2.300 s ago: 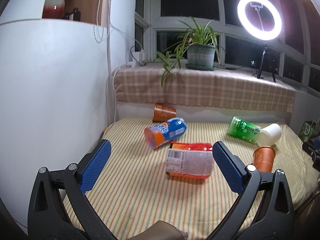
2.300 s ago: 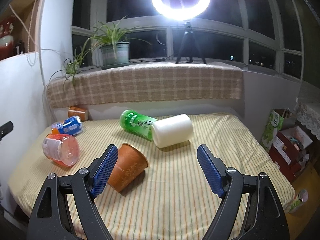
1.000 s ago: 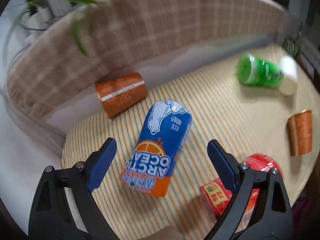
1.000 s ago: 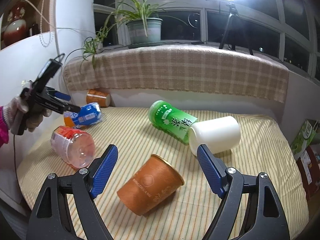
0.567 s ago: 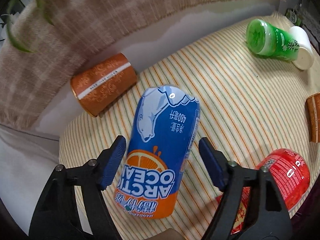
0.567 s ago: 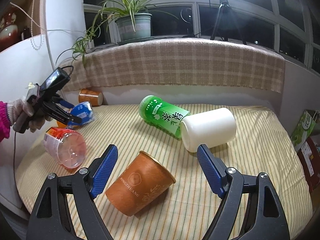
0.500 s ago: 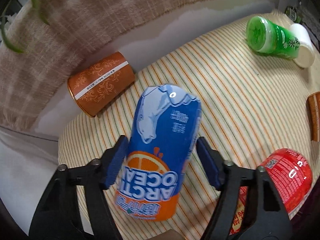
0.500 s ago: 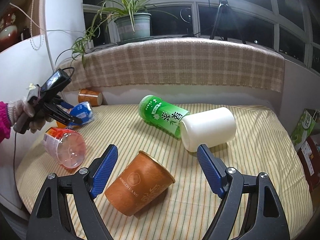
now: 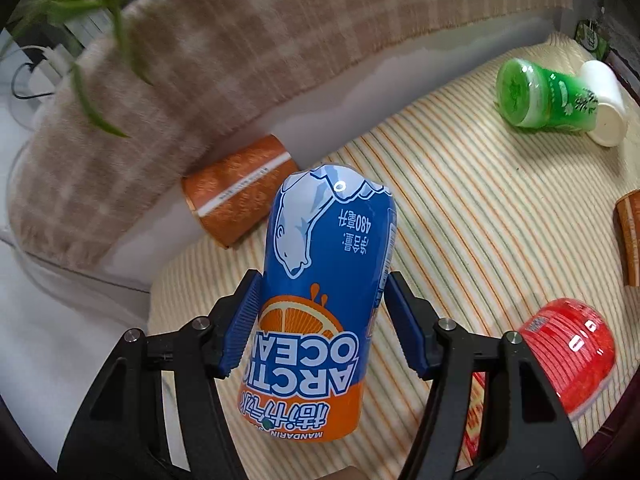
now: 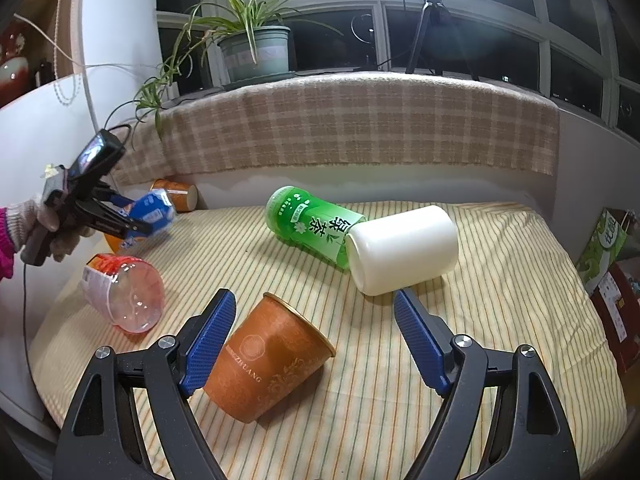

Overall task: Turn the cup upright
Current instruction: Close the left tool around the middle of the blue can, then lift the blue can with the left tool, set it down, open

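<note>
My left gripper [image 9: 320, 294] is shut on the blue and orange Arctic Ocean cup [image 9: 324, 304] and holds it tilted, a little off the striped mat; it also shows in the right wrist view [image 10: 150, 216]. My right gripper [image 10: 314, 312] is open and empty. A plain orange paper cup [image 10: 272, 362] lies on its side between and just below its fingers.
A red clear cup [image 10: 124, 298], a green cup [image 10: 314, 226] and a white cup [image 10: 400, 254] lie on their sides on the striped mat [image 10: 480, 320]. A patterned orange cup [image 9: 236, 200] lies by the back wall. A checked cloth covers the sill behind.
My left gripper has closed on the blue and orange cup and lifted its far end. My right gripper has barely moved and stays open over the orange cup.
</note>
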A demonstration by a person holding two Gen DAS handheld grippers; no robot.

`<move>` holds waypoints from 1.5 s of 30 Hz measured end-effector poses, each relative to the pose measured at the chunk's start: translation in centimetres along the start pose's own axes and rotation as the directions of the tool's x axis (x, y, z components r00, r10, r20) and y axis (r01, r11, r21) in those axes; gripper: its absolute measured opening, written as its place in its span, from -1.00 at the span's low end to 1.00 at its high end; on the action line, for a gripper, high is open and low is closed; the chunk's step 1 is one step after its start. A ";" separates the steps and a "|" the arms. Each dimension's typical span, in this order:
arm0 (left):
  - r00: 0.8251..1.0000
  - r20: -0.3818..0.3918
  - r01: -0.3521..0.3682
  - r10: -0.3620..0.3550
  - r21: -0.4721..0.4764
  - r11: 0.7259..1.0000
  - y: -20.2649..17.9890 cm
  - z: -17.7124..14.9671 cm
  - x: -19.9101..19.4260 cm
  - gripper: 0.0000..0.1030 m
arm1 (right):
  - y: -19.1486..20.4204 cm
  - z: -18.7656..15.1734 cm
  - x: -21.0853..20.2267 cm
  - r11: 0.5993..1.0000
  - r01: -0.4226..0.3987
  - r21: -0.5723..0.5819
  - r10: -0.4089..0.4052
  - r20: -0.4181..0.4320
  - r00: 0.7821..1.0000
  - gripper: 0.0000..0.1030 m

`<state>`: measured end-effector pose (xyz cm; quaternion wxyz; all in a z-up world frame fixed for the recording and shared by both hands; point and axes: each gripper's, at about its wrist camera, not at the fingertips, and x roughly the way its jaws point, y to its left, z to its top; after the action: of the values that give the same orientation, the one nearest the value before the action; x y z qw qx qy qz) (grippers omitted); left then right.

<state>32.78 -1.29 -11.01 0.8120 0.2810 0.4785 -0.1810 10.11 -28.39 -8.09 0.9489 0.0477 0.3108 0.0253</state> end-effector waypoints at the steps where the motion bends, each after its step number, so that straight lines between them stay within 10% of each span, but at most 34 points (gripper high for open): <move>1: 1.000 0.010 -0.004 0.004 0.000 1.000 -0.3 -0.4 -0.6 0.26 | 0.0 0.0 -0.1 1.000 0.001 0.001 -0.001 0.001 1.000 0.58; 20: 0.976 0.166 0.111 -0.142 0.182 0.977 -11.3 -5.3 -16.1 0.26 | -0.7 -1.4 -4.6 1.000 -0.010 0.007 0.009 0.052 0.999 0.58; 34: 0.966 0.000 0.244 -0.258 0.322 0.915 -20.8 -8.7 -11.3 0.27 | -1.5 -3.0 -6.7 1.000 0.003 0.008 -0.004 0.051 0.999 0.58; 45: 0.949 -0.019 0.308 -0.315 0.276 0.910 -21.3 -8.3 -9.5 0.34 | -2.1 -3.3 -7.3 1.000 0.017 -0.001 -0.017 0.041 0.999 0.58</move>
<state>10.63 -12.34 -11.91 0.7319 0.3091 0.4765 -0.3765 2.34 -30.83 -6.71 0.9553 0.0447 0.2918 0.0165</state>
